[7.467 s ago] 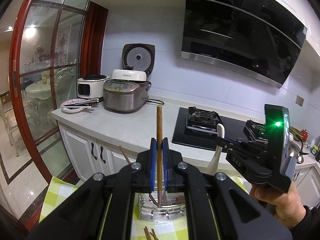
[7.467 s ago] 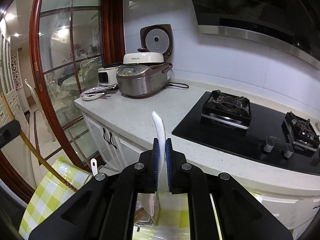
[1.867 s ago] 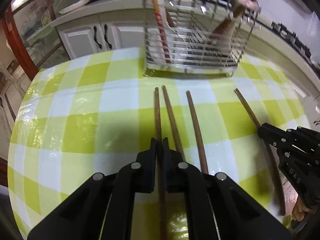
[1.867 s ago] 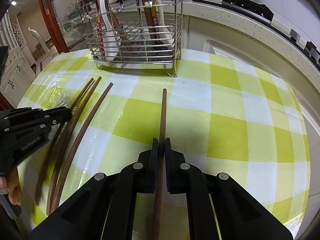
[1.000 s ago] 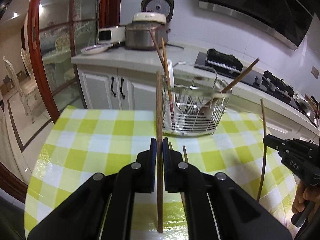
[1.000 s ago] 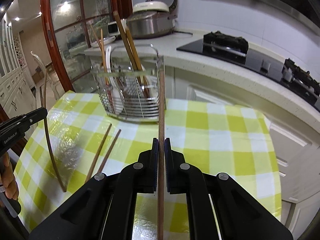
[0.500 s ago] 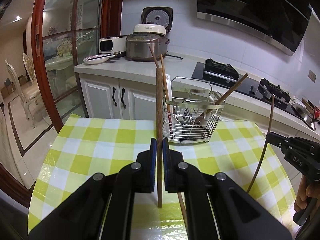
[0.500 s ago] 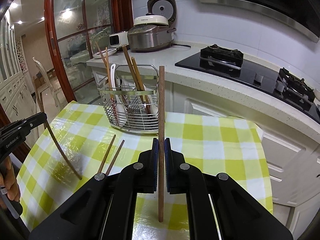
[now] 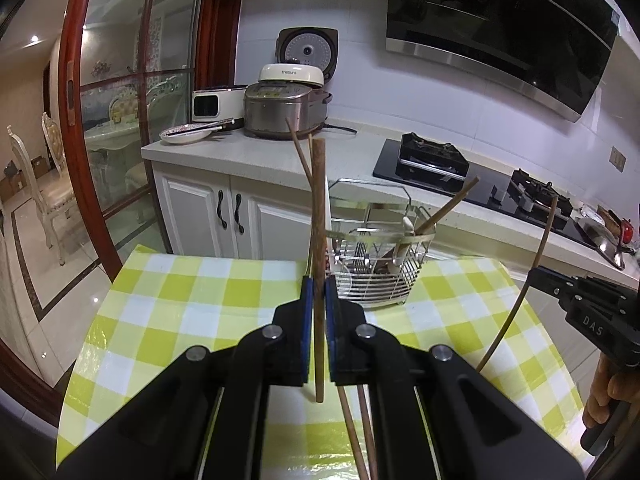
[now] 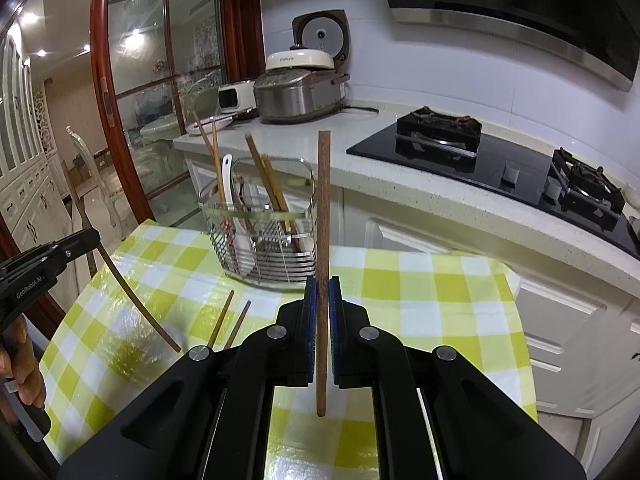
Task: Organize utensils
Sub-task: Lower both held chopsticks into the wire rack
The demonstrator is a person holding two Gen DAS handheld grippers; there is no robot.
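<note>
Left gripper [image 9: 319, 294]: closed tight on 1 brown wooden chopstick [image 9: 319, 216], held upright, clear of tablecloth [image 9: 192, 308]. Right gripper [image 10: 322, 294]: likewise clamped on 1 wooden chopstick [image 10: 323, 208], upright, lower tip above cloth. Loose chopsticks on checked cloth: 2 [image 10: 228, 322], side by side, betw. grippers, near side of rack. Wire utensil rack [image 10: 264, 236] at far edge of table, holding approx. 4 chopsticks plus 1 white spoon [image 10: 230, 196]; exact count unclear through wires. Counter behind: 1 rice cooker [image 9: 286, 110], 1 gas hob [image 10: 500, 160].
</note>
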